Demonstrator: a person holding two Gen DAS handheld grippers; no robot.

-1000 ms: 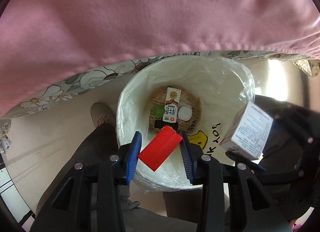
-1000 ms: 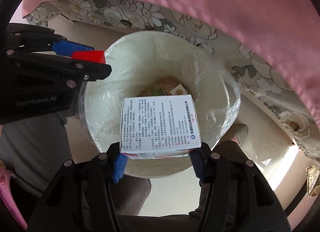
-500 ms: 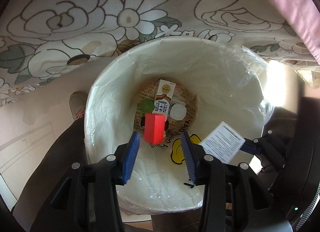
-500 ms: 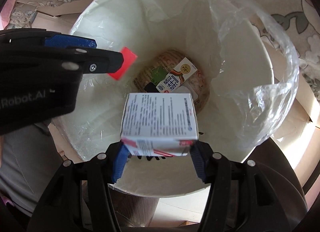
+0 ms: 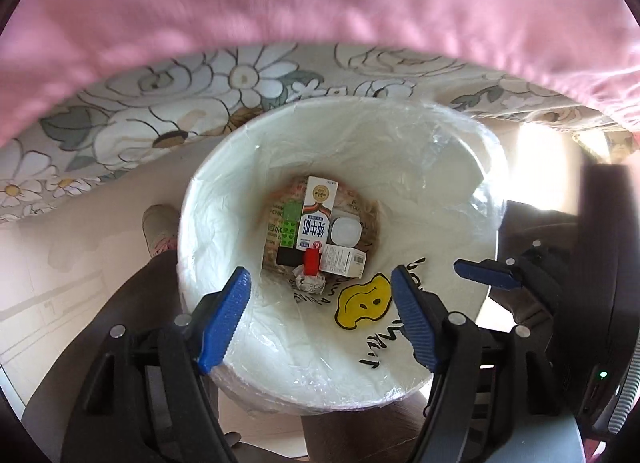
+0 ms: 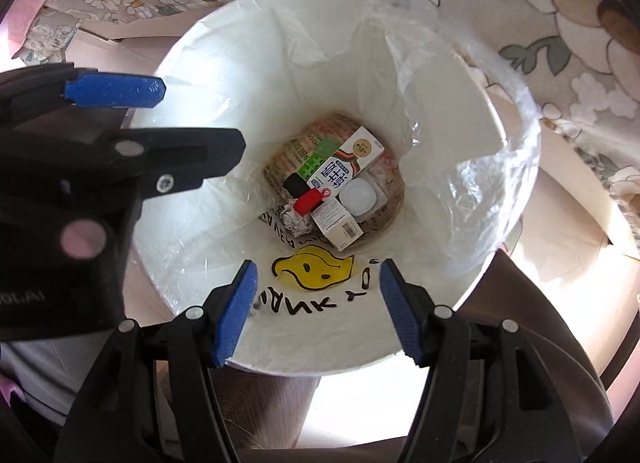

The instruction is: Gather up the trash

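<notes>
1. Both grippers are empty over the round white trash bin (image 6: 472,135) with the clear plastic liner. The left gripper (image 5: 320,319) has just been opening, jaws wide apart with nothing between them. Same for the right gripper (image 6: 316,309): just been opening, nothing between its pads.

2. The trash sits way down below both grippers at the bottom of the bin: small red block (image 6: 307,201), white printed cardboard box (image 6: 338,225), tall milk carton (image 5: 318,219), green studded brick (image 5: 291,229), crumpled paper ball (image 6: 294,219). So this drop looks done to me.

3. Risk one: the loose clear liner (image 6: 496,167) bunches up on the far right of the right gripper. Pull out sloppily and a blue pad could snag it and drag the bag off the rim.

4. Risk two: the two grippers are close, the left one just off to the right one's left. Lift both at once and they could knock.

5. Risk three: bump the rim and the bin could tip against the floral cloth (image 5: 168,131) beyond it.
</notes>
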